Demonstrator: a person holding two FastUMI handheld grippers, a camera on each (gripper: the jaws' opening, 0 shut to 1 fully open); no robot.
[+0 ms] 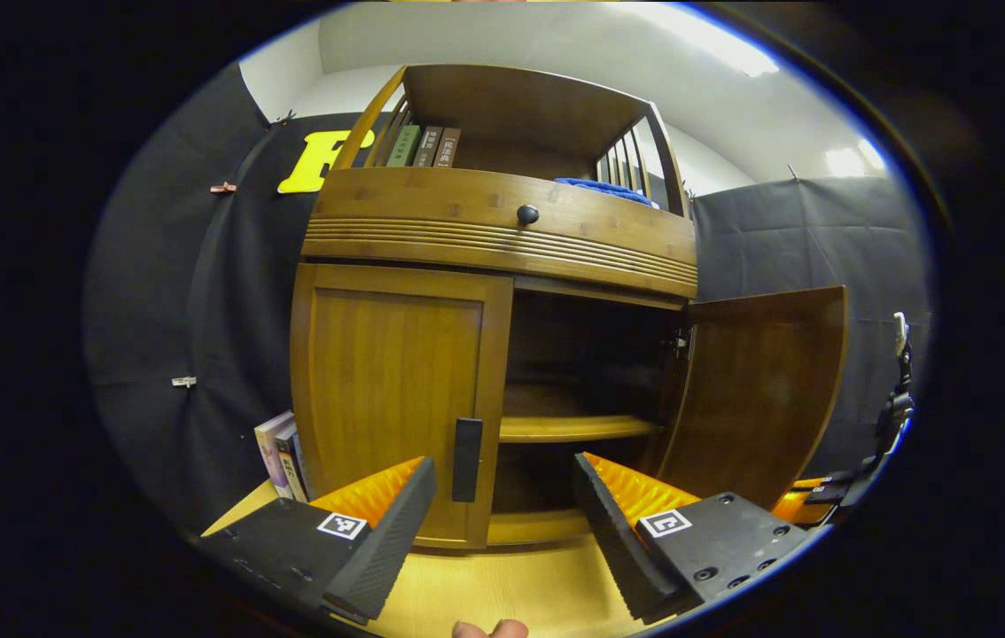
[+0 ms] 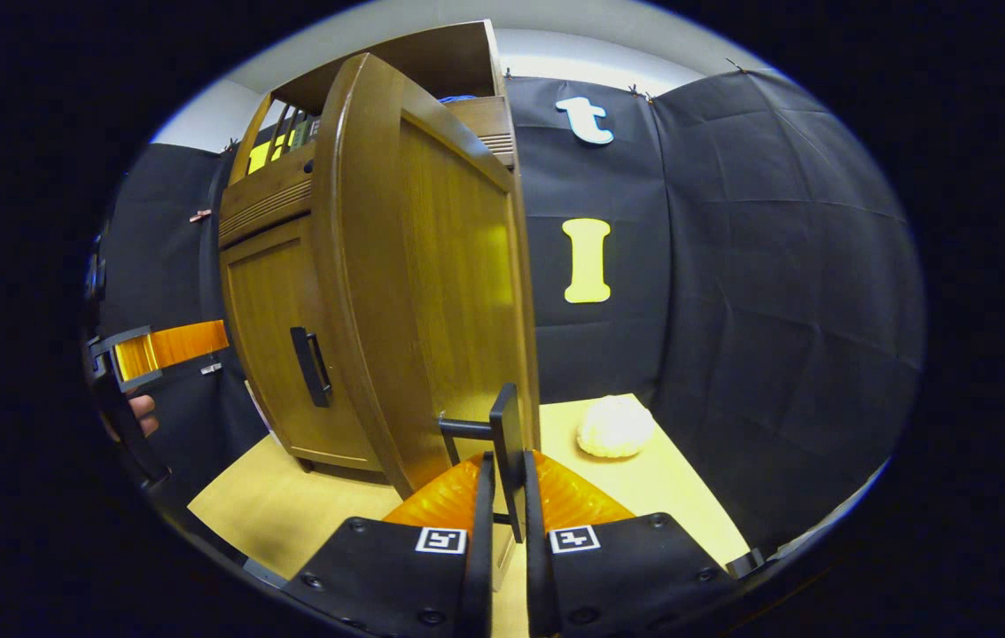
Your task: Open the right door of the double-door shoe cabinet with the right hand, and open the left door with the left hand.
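Note:
The wooden shoe cabinet [image 1: 502, 239] stands ahead. Its right door [image 1: 759, 390] is swung wide open, baring two inner shelves [image 1: 569, 427]. Its left door [image 1: 396, 390] is closed, with a dark vertical handle [image 1: 467, 459] at its inner edge. My left gripper [image 1: 502, 523] is open, its fingers on either side of that handle and a little short of it. In the right gripper view the open right door [image 2: 432, 292] fills the middle, and my right gripper [image 2: 507, 505] is shut on its dark handle [image 2: 507, 447]. The left door's handle [image 2: 309, 365] and my left gripper [image 2: 161, 350] appear farther left.
A drawer with a round knob [image 1: 527, 213] sits above the doors, and books [image 1: 423, 146] and a blue cloth [image 1: 604, 189] lie on the top shelf. More books [image 1: 281, 454] lean at the cabinet's left foot. A white fluffy item [image 2: 613, 427] lies on the yellow floor [image 2: 290, 505].

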